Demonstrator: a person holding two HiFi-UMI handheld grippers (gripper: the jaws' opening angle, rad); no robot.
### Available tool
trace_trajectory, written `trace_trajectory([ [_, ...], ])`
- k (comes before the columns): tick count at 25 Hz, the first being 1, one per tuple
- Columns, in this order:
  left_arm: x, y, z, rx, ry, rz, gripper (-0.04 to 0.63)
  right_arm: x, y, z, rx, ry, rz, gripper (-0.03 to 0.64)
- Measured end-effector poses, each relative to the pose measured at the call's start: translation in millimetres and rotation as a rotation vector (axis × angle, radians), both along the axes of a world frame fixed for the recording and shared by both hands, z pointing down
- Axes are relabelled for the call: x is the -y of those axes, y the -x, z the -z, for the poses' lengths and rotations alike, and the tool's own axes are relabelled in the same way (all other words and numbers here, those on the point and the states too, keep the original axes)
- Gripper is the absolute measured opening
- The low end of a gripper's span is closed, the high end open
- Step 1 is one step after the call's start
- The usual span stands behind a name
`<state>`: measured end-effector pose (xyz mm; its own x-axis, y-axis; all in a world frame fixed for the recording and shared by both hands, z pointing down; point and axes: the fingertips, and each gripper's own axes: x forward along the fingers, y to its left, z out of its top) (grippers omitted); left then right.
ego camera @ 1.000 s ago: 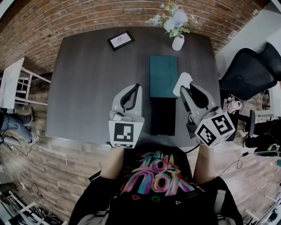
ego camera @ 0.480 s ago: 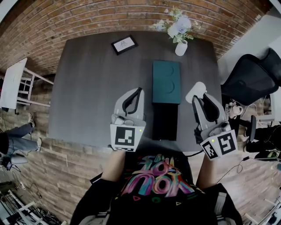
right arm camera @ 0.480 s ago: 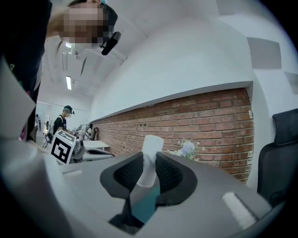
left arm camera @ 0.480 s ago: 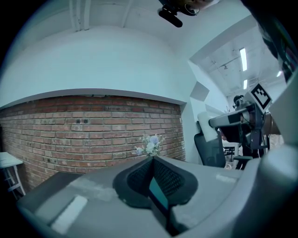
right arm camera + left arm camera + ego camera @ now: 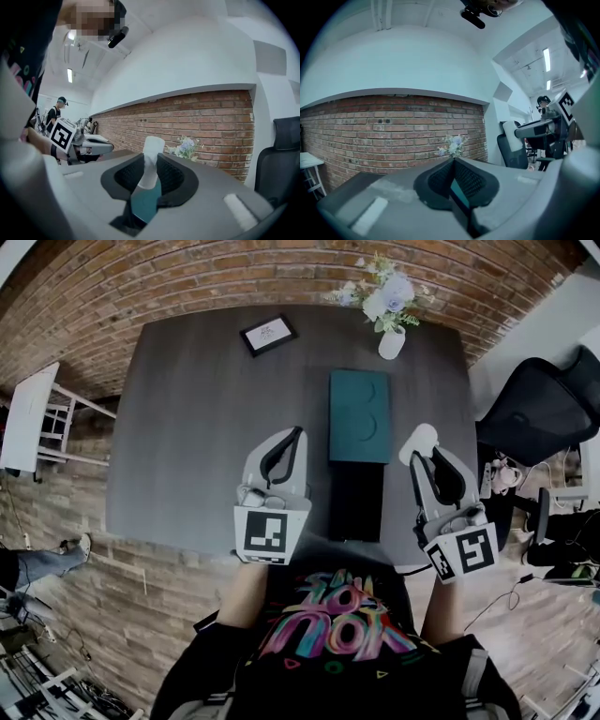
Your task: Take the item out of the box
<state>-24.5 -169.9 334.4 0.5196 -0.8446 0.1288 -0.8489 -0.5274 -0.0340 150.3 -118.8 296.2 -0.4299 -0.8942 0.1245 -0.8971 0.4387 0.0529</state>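
Note:
A teal box lid [image 5: 360, 415] lies in the middle of the dark table [image 5: 187, 427], with the black box base [image 5: 356, 501] right in front of it. My right gripper [image 5: 419, 454] is to the right of the box, shut on a white rounded item [image 5: 419, 440] that sticks out past its tips. In the right gripper view the white item [image 5: 152, 143] stands between the pads of the right gripper [image 5: 150, 159], with a teal patch below it. My left gripper [image 5: 298, 430] hovers left of the box, tips together and holding nothing; the left gripper [image 5: 453, 161] shows its pads meeting.
A white vase of flowers [image 5: 389, 310] stands at the far edge and a small framed card [image 5: 268, 333] lies at the far left. A black office chair [image 5: 539, 409] is off the table's right side. Brick floor surrounds the table.
My right gripper has carried the white item from over the box's right edge out to the right and nearer to me. The left gripper has hardly moved.

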Motion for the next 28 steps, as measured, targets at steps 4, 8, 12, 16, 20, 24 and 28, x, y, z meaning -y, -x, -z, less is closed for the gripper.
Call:
trace_trajectory([
  [4, 1, -2, -2, 0.003, 0.005, 0.000, 0.002, 3, 0, -3, -0.017, -0.008, -0.004, 0.086],
  [8, 4, 0, -3, -0.003, 0.012, 0.006, 0.002, 6, 1, -7, -0.010, 0.008, -0.002, 0.084],
  [12, 6, 1, -6, -0.001, 0.015, 0.010, 0.002, 8, 1, -9, 0.008, 0.018, -0.003, 0.086],
  [16, 8, 3, -8, -0.002, 0.018, 0.016, 0.002, 9, 2, -12, 0.016, 0.022, 0.000, 0.086],
  [20, 9, 3, -9, -0.005, 0.021, 0.019, 0.002, 10, 1, -14, 0.024, 0.024, -0.005, 0.086],
  [24, 10, 4, -8, -0.007, 0.022, 0.021, 0.002, 11, 0, -13, 0.029, 0.024, -0.007, 0.086],
  [28, 10, 4, -10, -0.010, 0.027, 0.022, 0.002, 11, 0, -14, 0.024, 0.027, -0.005, 0.086],
])
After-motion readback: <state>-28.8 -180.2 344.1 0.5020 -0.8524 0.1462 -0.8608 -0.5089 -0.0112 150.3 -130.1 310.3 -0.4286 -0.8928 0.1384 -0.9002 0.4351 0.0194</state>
